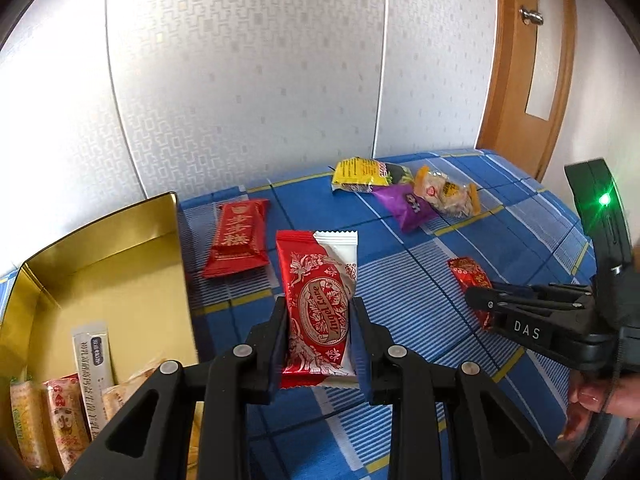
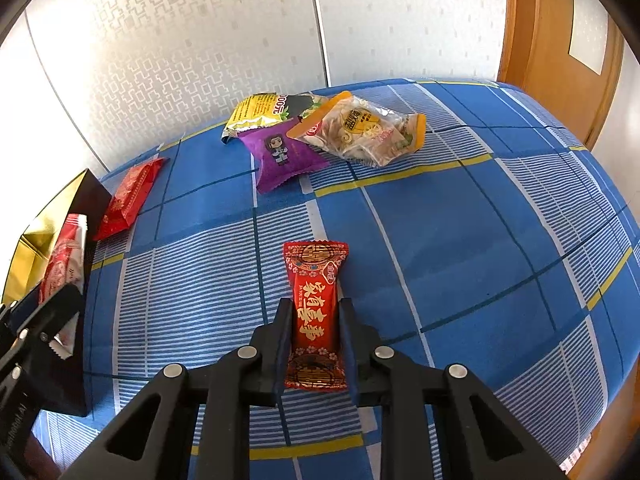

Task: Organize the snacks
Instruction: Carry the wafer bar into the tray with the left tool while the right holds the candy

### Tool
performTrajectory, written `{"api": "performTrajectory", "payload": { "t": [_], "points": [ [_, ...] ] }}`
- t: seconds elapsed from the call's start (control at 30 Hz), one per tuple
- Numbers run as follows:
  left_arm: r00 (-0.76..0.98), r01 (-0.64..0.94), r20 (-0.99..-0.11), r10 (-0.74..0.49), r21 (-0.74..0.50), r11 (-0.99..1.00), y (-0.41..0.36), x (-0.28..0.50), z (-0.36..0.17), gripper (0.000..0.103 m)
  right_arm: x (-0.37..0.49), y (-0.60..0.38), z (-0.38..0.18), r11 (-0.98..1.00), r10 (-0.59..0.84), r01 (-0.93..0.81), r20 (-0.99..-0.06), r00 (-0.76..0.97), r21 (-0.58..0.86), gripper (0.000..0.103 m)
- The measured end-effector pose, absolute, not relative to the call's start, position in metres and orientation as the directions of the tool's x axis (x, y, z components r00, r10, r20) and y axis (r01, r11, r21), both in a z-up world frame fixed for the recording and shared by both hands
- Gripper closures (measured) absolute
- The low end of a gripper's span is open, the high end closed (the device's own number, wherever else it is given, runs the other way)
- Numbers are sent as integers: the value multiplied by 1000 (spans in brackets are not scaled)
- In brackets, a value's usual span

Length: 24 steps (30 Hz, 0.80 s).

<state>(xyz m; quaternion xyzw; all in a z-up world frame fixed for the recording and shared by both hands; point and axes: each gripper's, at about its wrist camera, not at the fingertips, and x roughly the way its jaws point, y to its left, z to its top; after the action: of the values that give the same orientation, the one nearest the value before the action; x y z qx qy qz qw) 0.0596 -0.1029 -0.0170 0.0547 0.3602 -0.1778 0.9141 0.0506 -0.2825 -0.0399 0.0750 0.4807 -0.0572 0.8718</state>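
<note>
Black jaws of the left gripper (image 1: 320,344) clamped a red-and-white wafer (image 1: 320,308) beside the gold tin (image 1: 100,256); the right gripper (image 2: 316,344) pinched a red candy (image 2: 316,316) above the tabletop (image 2: 480,240). Glossy wrappers risked slipping from the narrow grips mid-carry.

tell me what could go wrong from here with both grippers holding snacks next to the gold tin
The left gripper pinches the red-and-white packet low down, so its free top may catch the gold tin wall. The right gripper squeezes the red candy at its middle, which might crush it. The tin's near end is already crowded.
</note>
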Motion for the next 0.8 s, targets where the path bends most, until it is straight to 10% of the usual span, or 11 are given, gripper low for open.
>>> {"api": "performTrajectory", "payload": {
  "t": [0.8],
  "points": [
    [778, 127, -616, -122, -36, 991, 24, 62, 15, 74, 52, -265, -29, 985, -15, 149, -825, 565, 84, 81]
  ]
}}
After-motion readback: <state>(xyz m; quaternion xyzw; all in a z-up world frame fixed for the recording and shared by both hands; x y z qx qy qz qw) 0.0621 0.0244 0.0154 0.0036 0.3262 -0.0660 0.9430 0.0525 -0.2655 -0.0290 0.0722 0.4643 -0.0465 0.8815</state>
